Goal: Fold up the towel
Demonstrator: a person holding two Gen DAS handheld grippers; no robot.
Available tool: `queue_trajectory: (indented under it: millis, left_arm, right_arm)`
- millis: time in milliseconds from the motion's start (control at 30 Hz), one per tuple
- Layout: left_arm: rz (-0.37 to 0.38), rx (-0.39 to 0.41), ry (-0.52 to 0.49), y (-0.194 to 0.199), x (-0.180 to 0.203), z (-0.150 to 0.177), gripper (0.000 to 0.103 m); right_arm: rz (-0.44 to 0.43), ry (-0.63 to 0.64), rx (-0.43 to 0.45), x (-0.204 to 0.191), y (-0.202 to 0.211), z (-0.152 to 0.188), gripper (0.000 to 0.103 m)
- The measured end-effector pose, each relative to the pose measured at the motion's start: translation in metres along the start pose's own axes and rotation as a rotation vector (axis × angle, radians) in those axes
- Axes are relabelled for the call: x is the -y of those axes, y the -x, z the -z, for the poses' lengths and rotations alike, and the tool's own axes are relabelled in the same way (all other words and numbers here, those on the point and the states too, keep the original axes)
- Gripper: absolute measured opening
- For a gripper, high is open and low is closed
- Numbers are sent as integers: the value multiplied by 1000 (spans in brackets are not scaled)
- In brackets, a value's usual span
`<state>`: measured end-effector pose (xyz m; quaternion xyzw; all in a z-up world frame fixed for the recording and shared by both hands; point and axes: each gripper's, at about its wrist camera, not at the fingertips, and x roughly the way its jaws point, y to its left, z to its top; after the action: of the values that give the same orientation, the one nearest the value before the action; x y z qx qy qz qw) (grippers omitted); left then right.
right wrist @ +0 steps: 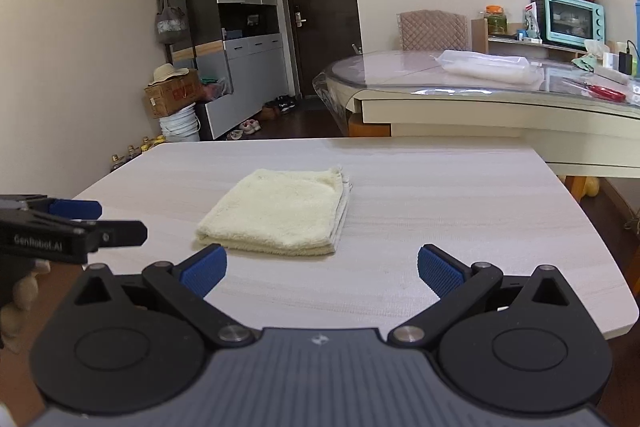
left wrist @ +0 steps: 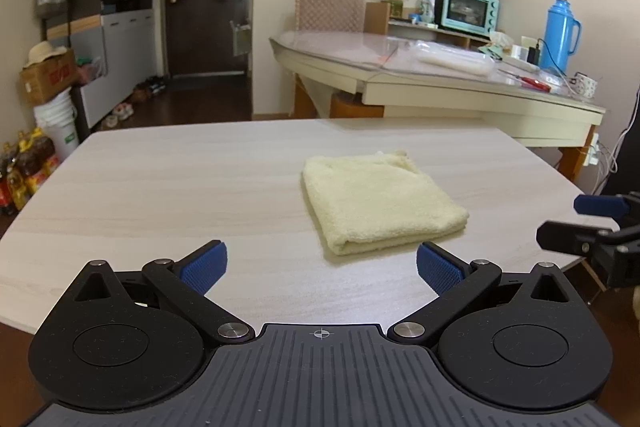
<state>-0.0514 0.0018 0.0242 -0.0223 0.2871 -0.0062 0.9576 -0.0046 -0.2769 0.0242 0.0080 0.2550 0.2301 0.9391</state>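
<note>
Presently, left wrist view: left gripper (left wrist: 322, 265), fingers spread wide and empty; towel (left wrist: 380, 205), pale yellow terry, folded to a thick near-square, lies on the wood-grain table (left wrist: 160, 179) just ahead of the fingertips, slightly toward the right finger.

Right wrist view: right gripper (right wrist: 322, 267), likewise spread and empty; towel ahead, toward the left finger, layered edges facing right. Neither gripper is clearly nearer.
</note>
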Motion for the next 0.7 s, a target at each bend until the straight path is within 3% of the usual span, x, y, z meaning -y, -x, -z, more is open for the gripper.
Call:
queue_trajectory:
  millis: [100, 700]
  left_arm:
    - [-8, 1, 6, 0, 0, 0, 103]
    - [-1, -24, 23, -6, 3, 5, 103]
  right_arm:
    - [46, 6, -21, -3, -2, -2, 103]
    - [123, 22, -70, -6, -7, -1, 103]
